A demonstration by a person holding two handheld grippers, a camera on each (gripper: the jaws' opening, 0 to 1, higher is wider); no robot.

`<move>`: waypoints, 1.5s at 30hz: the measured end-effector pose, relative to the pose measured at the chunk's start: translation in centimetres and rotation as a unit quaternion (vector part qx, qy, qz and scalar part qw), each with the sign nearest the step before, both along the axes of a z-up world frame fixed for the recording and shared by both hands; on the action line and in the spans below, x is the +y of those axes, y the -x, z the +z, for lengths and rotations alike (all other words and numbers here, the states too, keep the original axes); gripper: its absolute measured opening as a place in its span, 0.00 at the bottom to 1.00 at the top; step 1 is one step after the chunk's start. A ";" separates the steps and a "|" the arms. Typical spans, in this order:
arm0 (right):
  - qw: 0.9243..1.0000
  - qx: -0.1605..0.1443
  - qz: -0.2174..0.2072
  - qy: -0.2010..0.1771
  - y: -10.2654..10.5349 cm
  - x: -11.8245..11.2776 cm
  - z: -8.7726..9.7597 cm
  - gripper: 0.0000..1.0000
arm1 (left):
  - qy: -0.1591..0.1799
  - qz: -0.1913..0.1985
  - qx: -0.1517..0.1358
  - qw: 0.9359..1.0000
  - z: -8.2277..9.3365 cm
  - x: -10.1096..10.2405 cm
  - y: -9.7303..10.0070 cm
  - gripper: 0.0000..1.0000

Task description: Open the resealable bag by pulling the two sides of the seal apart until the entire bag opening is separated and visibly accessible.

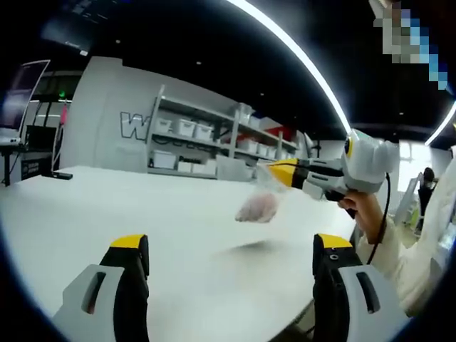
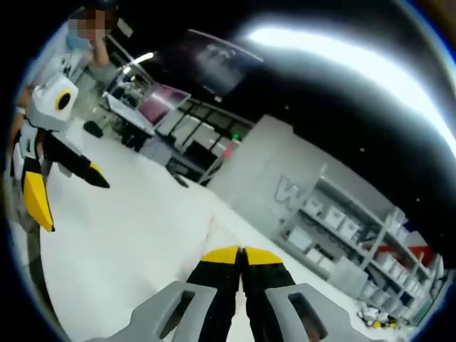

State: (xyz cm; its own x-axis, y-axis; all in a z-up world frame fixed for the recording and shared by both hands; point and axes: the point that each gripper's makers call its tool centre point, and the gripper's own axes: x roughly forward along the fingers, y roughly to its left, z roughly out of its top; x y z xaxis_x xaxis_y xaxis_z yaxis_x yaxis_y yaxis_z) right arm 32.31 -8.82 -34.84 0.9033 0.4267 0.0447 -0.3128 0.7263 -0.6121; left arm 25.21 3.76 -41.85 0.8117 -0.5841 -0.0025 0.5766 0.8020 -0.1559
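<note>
While right gripper (image 1: pixel 274 173) pinches clear bag (image 1: pixel 258 205) aloft, contents seemingly pinkish; left gripper (image 1: pixel 231 253) spread.

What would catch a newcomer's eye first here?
In the left gripper view, the right gripper holds a clear resealable bag in the air above the white table, its shadow on the tabletop below. The left gripper waits open in the foreground, with shelves of bins behind.
</note>
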 end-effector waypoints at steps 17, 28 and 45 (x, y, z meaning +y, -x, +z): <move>1.000 0.007 0.005 0.010 -2.2 0.1 0.3 0.00 | -0.004 -0.003 0.001 1.000 -0.1 -0.3 0.0 0.94; 1.000 0.010 0.003 0.014 -3.6 -0.1 0.5 0.00 | -0.004 -0.003 0.005 1.000 -0.3 -0.2 0.1 0.94; 1.000 0.016 0.003 0.024 -4.8 0.3 0.5 0.00 | -0.001 0.000 0.008 1.000 -0.5 0.0 0.2 0.94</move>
